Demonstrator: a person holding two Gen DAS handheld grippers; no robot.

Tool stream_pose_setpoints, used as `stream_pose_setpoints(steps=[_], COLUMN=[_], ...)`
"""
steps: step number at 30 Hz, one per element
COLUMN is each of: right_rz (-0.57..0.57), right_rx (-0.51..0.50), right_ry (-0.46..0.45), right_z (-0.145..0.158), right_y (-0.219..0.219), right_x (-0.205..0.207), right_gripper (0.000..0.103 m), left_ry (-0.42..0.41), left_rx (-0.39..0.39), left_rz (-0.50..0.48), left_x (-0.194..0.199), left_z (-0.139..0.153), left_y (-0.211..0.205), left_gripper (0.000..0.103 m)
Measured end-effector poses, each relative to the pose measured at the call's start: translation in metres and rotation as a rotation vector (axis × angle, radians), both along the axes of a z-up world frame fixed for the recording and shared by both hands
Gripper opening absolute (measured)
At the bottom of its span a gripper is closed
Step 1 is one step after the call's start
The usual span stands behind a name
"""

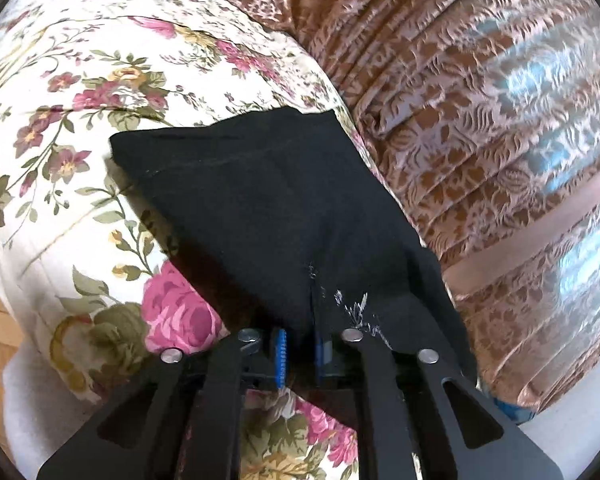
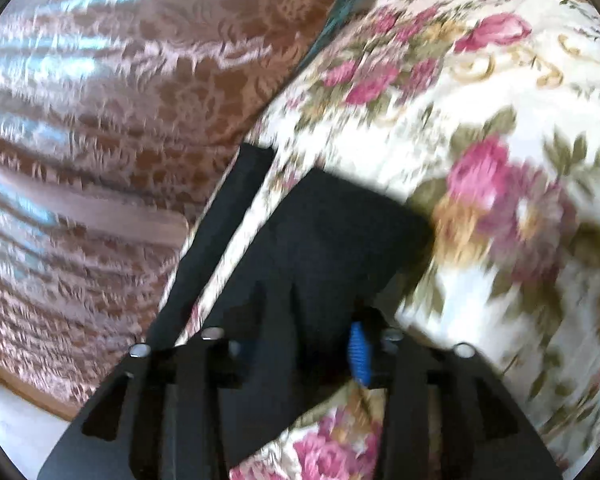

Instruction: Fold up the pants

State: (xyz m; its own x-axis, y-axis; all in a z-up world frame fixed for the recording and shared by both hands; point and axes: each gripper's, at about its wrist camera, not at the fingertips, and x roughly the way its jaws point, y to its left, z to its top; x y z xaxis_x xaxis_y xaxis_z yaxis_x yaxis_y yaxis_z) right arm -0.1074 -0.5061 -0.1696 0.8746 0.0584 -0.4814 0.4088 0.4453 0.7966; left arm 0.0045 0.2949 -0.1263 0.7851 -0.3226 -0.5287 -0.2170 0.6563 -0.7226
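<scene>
Left wrist view shows the black pants [image 1: 256, 196] lying on a floral quilt [image 1: 60, 120] spread over what looks like a bed, with a brown patterned cover [image 1: 480, 120] beside it on the right; the far end lies flat as a neat, square-edged panel, while the near end rises into the left tool [image 1: 300, 356], whose blue pads are nearly together and clamped on a gathered fold of the cloth. Right wrist view, blurred, shows the same dark cloth [image 2: 320, 240] running between the jaws of the right tool [image 2: 296, 356]; one blue pad [image 2: 358, 356] is visible, the other hidden behind fabric, so I cannot tell whether that tool grips or merely straddles the cloth. I judge the pants to be light, soft and limp: they drape and crease where pinched and sag between two holds. Thin knit like this should slip little on ribbed pads but will bunch. Corners of an edge, taken well apart and through every layer, look the best hold, keeping the span taut for a clean fold
</scene>
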Motion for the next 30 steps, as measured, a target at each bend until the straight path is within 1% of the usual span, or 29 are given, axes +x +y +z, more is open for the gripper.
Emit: stream_pose_setpoints(steps=[1, 2, 3, 4, 6, 7, 9, 10, 11, 12, 14, 16, 17, 18, 19, 20, 22, 24, 26, 27, 28, 29, 30], right_rz=[-0.016, -0.027, -0.019, -0.002, -0.014, -0.029, -0.076, -0.089, -0.099, -0.1, -0.086, -0.099, -0.123, -0.159, -0.187, -0.232, -0.309, -0.33, -0.302, -0.273, -0.224, -0.147, -0.065], right_rx=[0.007, 0.029, 0.038, 0.027, -0.003, -0.029, -0.152, -0.201, -0.242, -0.256, -0.236, -0.202, -0.22, -0.253, -0.273, -0.295, -0.355, -0.434, -0.558, -0.586, -0.612, -0.628, -0.634], right_ry=[0.006, 0.016, 0.038, 0.081, 0.089, 0.079, 0.061, 0.072, 0.1, 0.128, 0.21, 0.207, 0.219, 0.244, 0.255, 0.259, 0.262, 0.22, 0.186, 0.176, 0.156, 0.123, 0.105], right_z=[0.0, -0.003, -0.005, -0.005, 0.001, 0.007, 0.025, 0.029, 0.029, 0.024, 0.006, 0.0, 0.004, 0.01, 0.015, 0.023, 0.041, 0.063, 0.085, 0.09, 0.095, 0.098, 0.097], right_y=[-0.005, -0.013, -0.017, -0.02, -0.019, -0.017, -0.01, -0.006, -0.003, -0.001, -0.002, -0.004, -0.005, -0.004, -0.004, -0.003, 0.001, 0.011, 0.032, 0.039, 0.049, 0.063, 0.074], right_x=[0.001, 0.004, 0.008, 0.014, 0.014, 0.011, -0.001, -0.005, -0.006, -0.006, 0.0, -0.004, -0.005, -0.008, -0.01, -0.015, -0.023, -0.025, -0.014, -0.007, 0.004, 0.016, 0.03], right_gripper=[0.04, 0.035, 0.016, 0.013, 0.012, 0.012, 0.011, 0.011, 0.011, 0.011, 0.012, 0.014, 0.02, 0.024, 0.027, 0.032, 0.033, 0.033, 0.033, 0.034, 0.034, 0.035, 0.039], left_ry=[0.001, 0.002, 0.003, 0.008, 0.018, 0.023, 0.028, 0.026, 0.029, 0.035, 0.047, 0.048, 0.038, 0.037, 0.037, 0.038, 0.034, 0.029, 0.026, 0.02, 0.005, -0.012, -0.036], left_rx=[0.0, -0.003, -0.005, -0.005, 0.008, 0.031, 0.088, 0.102, 0.114, 0.13, 0.138, 0.144, 0.145, 0.151, 0.158, 0.169, 0.181, 0.191, 0.227, 0.239, 0.245, 0.248, 0.258], left_rz=[0.009, 0.022, 0.029, 0.035, 0.038, 0.042, 0.042, 0.04, 0.035, 0.026, 0.014, 0.005, 0.001, 0.005, 0.013, 0.036, 0.093, 0.162, 0.243, 0.265, 0.274, 0.276, 0.27], left_x=[0.001, 0.002, 0.003, 0.005, 0.006, 0.006, 0.004, 0.003, 0.002, 0.003, 0.005, 0.005, 0.004, 0.001, -0.001, -0.005, -0.013, -0.023, -0.032, -0.034, -0.035, -0.035, -0.033], left_z=[0.0, 0.0, 0.0, -0.001, -0.001, 0.001, 0.006, 0.007, 0.007, 0.006, 0.001, 0.001, 0.002, 0.003, 0.004, 0.007, 0.011, 0.016, 0.024, 0.028, 0.033, 0.037, 0.043], left_y=[0.001, 0.003, 0.004, 0.005, 0.004, 0.004, 0.001, 0.001, 0.001, 0.001, 0.001, 0.002, 0.003, 0.004, 0.006, 0.011, 0.021, 0.035, 0.047, 0.05, 0.052, 0.053, 0.051], left_gripper=[0.011, 0.011, 0.011, 0.011, 0.011, 0.01, 0.009, 0.009, 0.009, 0.009, 0.009, 0.01, 0.01, 0.013, 0.016, 0.018, 0.02, 0.02, 0.02, 0.02, 0.02, 0.02, 0.02])
